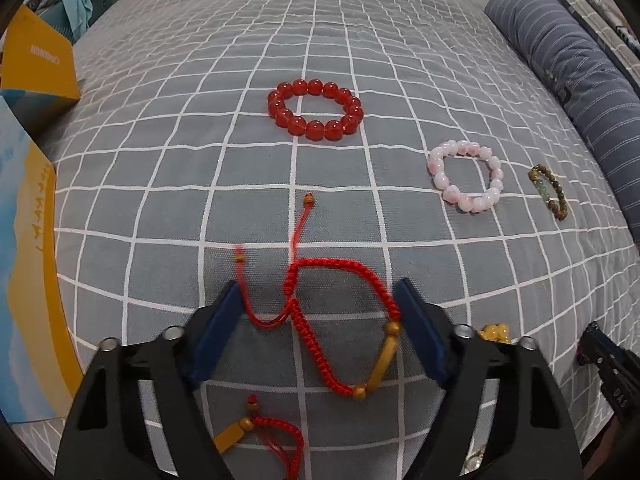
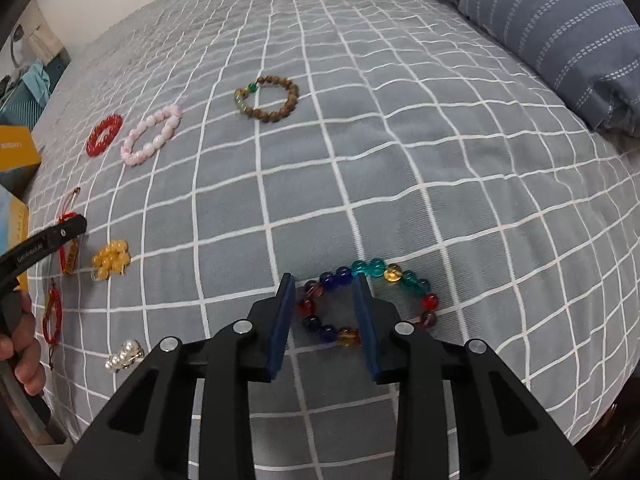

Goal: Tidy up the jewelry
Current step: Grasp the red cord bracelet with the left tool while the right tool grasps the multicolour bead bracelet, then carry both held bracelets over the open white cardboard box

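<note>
Left gripper is spread wide over the bed, fingers straddling a red braided cord bracelet that lies loose on the grey checked cover. The cord snakes in an S, with a long amber tube bead between two round gold beads, and two thin tails ending in small beads. Nothing is clamped; the cord sits between the pads without being pinched.

A second red cord bracelet with its own amber bead lies just below, close to the camera. Farther up the bed rests a ring of big glossy red beads; off to the right, a pale pink bead bracelet, and beside it a brown wooden bead bracelet with green stones.

Over to the right gripper: it is parted too, fingers set across a multicoloured glass bead bracelet, blues, teals, amber and red. One finger sits inside the loop, the other outside its left edge, not squeezed. Left of it lie a yellow bead cluster and a small pearl-white piece. A blue striped pillow lies along the far right.
</note>
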`<state>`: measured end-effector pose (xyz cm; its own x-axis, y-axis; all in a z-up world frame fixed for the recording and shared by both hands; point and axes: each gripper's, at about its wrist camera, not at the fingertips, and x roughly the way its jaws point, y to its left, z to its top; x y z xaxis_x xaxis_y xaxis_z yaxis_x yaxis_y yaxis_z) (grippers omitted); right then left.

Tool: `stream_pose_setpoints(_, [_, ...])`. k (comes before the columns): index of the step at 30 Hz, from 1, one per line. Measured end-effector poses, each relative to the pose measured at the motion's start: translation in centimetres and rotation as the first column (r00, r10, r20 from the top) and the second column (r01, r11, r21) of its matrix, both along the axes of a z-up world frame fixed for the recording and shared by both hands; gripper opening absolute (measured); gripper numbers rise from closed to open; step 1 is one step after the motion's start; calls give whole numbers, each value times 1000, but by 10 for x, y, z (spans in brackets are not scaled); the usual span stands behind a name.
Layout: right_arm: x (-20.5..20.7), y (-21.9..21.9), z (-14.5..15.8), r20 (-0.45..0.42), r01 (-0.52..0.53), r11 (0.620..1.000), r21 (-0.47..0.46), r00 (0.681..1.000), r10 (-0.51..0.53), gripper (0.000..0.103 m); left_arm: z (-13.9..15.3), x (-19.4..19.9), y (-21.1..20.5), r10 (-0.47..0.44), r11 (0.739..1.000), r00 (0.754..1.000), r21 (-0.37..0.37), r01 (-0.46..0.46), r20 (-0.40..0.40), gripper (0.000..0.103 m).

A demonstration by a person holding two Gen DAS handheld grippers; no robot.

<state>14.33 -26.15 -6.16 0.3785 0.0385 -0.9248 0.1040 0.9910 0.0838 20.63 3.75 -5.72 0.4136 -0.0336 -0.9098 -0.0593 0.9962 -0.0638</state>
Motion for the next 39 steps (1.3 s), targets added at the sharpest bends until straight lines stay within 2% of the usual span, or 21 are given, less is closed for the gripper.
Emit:
stream_pose_setpoints(3, [1,5,-6,-11,-3,1000,-16,1000,3,25,1,-2,1,-2,1000,1000,-12,2,3,56])
stream_pose_setpoints(4, [2,7,-6,-10,-3,1000,-20,1000,3,23,2,-3,1,-4,1000,1000,-15,4,4,51])
stream_pose_setpoints(5, [2,7,-6,-8,-7,1000,-16,1000,7,16,3,-5,1,-6,1000,1000,-19,6,5,45])
stream_pose_setpoints(8, [1,10,-4,2,-16,1000,-15,1000,16,10,4,-8,0,-16,999,1000,-30,16,7,25])
stream_pose_setpoints(9, [1,11,-3,7,-15,1000,-16,1000,15,9,5,-8,0,-22,999,1000,-34,22,7,17])
stream_pose_setpoints(12, [0,11,2,29,-7,1000,-18,1000,8,9,8,-12,-3,-46,998,999,-43,47,16,6])
stream_pose_setpoints(21, [-9,3,20,88,19,1000,-7,996,-18,9,28,-25,-13,-78,996,994,-34,81,75,6])
stream_pose_setpoints(33, [-24,0,47,183,44,999,-2,982,-43,9,58,-52,-20,-92,996,980,18,90,179,6])
stream_pose_setpoints(39, [-33,5,62,231,41,999,-8,972,-38,9,72,-65,-19,-95,996,973,20,92,211,6])
